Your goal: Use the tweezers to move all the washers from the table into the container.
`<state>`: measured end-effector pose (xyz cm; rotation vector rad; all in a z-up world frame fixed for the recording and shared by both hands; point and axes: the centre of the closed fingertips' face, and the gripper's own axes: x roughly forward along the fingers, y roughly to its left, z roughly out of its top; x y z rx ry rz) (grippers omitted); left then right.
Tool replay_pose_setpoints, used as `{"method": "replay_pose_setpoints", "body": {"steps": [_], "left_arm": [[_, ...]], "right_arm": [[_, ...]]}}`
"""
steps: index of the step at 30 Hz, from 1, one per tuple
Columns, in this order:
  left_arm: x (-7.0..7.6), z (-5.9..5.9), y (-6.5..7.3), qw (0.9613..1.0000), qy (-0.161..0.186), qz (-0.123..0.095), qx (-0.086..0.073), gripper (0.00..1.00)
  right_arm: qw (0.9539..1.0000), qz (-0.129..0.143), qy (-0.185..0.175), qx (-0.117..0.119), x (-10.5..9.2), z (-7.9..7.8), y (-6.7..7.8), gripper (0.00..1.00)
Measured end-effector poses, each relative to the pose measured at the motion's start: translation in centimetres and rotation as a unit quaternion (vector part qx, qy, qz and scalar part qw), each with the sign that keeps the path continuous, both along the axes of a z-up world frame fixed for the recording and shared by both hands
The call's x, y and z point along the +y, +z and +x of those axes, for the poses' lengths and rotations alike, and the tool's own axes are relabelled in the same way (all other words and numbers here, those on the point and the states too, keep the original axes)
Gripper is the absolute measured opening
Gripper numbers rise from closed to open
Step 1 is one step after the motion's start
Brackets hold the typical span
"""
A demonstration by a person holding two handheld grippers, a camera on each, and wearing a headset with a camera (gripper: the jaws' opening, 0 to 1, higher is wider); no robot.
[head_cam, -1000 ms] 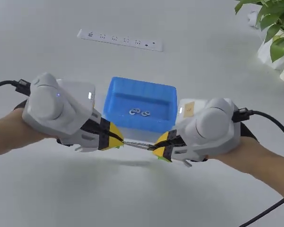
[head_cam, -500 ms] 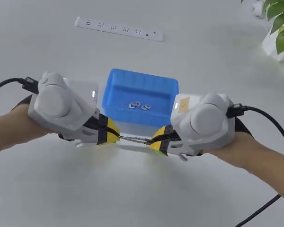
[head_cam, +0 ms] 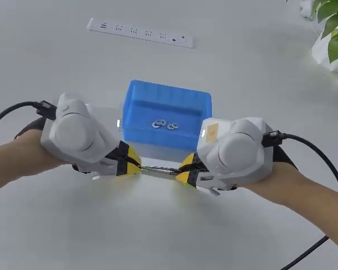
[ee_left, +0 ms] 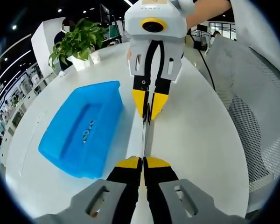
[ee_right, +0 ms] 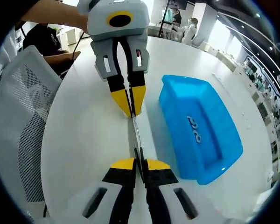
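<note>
Just beside the container's [head_cam: 168, 95] near wall, the left gripper [ee_left: 143, 162] and right gripper [ee_right: 136, 164] meet tip to tip, each with its fingers [ee_left: 129, 163] clenched on one end of the tweezers [head_cam: 158, 167] over the worktop [head_cam: 158, 236]. Since a second ago both hands have drawn in slightly, grips unchanged, so this looks like a regrip, not a pick. Washers [head_cam: 164, 124] lie on the container's floor as before, suggesting the task is nearly done.

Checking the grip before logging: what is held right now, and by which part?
The tweezers, held between both grippers: the left gripper is shut on one end, the right gripper on the opposite end.
</note>
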<state>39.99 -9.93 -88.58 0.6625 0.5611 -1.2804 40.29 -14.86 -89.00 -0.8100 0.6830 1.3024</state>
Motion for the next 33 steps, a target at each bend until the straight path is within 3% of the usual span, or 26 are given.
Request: {"method": "replay_pose_setpoints", "body": {"steps": [20,23,33], "left_arm": [[0.2,-0.1,0.1,0.9996,-0.006,0.026,-0.009,0.09],[0.4,0.1,0.2,0.9991,-0.007,0.035,-0.023,0.12],[1.4,0.0,0.6,0.9990,0.022,0.035,-0.016,0.16]], "right_arm": [[0.9993,-0.019,0.018,-0.026,0.0,0.2,-0.1,0.11],[0.9994,-0.018,0.014,-0.024,0.0,0.3,-0.1,0.12],[0.9997,-0.014,-0.011,-0.015,-0.6,0.6,-0.1,0.18]]}}
